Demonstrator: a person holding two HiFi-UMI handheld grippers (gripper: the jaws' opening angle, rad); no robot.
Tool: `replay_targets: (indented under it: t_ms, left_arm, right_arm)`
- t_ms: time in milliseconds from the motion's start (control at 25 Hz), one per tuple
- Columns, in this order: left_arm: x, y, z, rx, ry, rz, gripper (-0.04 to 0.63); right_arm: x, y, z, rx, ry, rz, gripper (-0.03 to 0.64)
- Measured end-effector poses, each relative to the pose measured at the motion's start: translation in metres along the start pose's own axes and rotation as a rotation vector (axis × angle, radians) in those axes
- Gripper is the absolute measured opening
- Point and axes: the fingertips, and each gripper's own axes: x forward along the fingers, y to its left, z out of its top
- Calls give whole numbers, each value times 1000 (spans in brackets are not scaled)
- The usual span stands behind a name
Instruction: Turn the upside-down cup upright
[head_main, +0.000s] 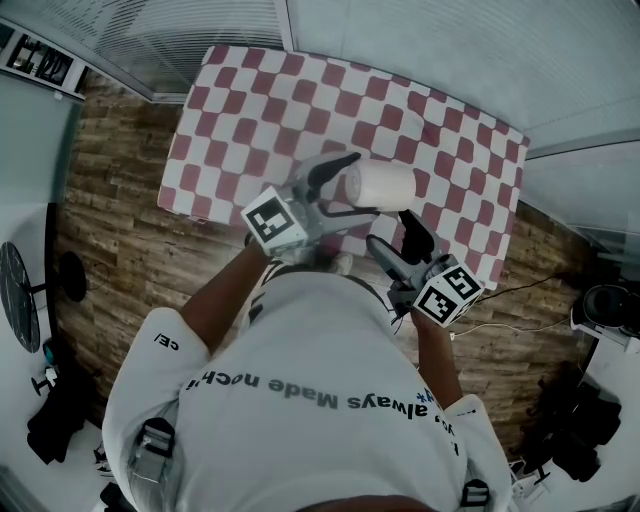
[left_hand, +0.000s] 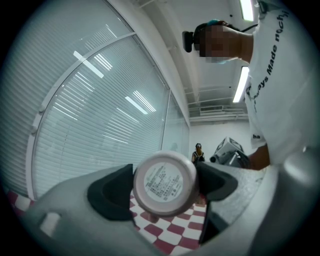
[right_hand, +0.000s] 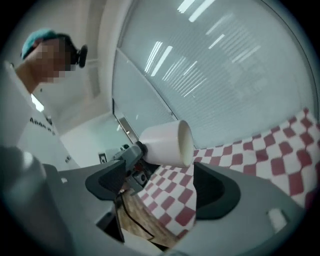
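A white cup (head_main: 382, 185) hangs on its side above the red-and-white checkered table (head_main: 260, 110), mouth toward the right. My left gripper (head_main: 348, 188) is shut on its base end. In the left gripper view the cup's labelled bottom (left_hand: 165, 184) faces the camera, squeezed between the two black pads (left_hand: 110, 197). My right gripper (head_main: 395, 232) is open near the table's front edge, just below the cup and apart from it. In the right gripper view the cup (right_hand: 167, 142) floats beyond the open jaws with the left gripper (right_hand: 126, 156) clamped on it, and nothing lies between the right pads (right_hand: 217, 190).
Wooden floor (head_main: 120, 240) surrounds the small table. Glass walls with blinds (head_main: 210, 30) stand behind it. A cable (head_main: 520, 325) and dark equipment (head_main: 575, 430) lie on the floor at the right. A person (left_hand: 198, 152) stands far off.
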Motion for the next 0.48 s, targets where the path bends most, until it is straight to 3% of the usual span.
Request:
replay_targets:
  t_ms: [240, 480]
  left_arm:
    - [-1, -1, 1, -30, -5, 7, 403]
    - [1, -1, 1, -23, -7, 0, 403]
  right_arm:
    - [-4, -1, 1, -487, 162, -189, 434]
    - [-2, -3, 9, -835, 280, -313, 434]
